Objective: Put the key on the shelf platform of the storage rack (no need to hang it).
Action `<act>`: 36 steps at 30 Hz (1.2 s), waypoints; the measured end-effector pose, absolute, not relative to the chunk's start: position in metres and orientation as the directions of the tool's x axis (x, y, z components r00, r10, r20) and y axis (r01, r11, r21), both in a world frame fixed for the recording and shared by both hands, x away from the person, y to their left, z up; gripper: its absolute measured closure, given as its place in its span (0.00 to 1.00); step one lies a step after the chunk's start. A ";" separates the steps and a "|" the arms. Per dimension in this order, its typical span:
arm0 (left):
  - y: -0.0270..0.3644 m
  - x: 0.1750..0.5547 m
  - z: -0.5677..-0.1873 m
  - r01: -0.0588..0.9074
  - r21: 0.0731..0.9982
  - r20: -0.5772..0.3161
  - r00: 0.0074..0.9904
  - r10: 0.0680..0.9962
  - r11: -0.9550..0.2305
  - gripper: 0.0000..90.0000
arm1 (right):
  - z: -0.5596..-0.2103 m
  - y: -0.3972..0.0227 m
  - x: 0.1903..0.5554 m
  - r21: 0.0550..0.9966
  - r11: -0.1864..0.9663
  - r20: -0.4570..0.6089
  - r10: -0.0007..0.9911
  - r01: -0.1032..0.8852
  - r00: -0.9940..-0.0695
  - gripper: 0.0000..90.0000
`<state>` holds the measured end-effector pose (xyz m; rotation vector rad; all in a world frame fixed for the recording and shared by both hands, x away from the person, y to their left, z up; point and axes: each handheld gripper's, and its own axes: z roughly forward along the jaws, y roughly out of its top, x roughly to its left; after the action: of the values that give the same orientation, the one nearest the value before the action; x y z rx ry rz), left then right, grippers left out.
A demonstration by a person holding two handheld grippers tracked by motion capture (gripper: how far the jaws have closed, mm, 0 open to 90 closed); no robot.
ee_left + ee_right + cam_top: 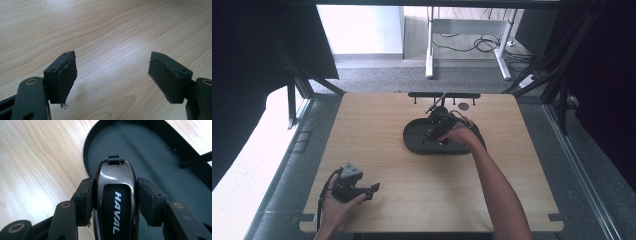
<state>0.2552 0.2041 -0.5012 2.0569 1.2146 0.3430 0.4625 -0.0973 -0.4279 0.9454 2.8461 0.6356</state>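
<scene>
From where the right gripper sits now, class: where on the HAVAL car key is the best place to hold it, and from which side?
Grip the car key across its narrow width, pads on the two long flat flanks near mid-body, coming from its rear end. The glossy top is domed and probably slippery. The right gripper holds it so, above the black tray.

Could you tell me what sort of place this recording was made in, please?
Probably an office or lab set up for recording: a light wooden table inside a dark frame, grey carpet, and a desk's white legs with loose cables behind.
</scene>
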 end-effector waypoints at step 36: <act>0.204 0.256 -0.504 0.660 0.681 -0.117 0.525 0.843 -0.317 0.26 | -0.488 -0.117 0.489 0.315 0.740 -0.020 0.631 0.594 -0.775 0.55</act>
<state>0.2555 0.2036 -0.5043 2.0753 1.2160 0.3397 0.4892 -0.1169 -0.4880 0.9951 2.8125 0.4441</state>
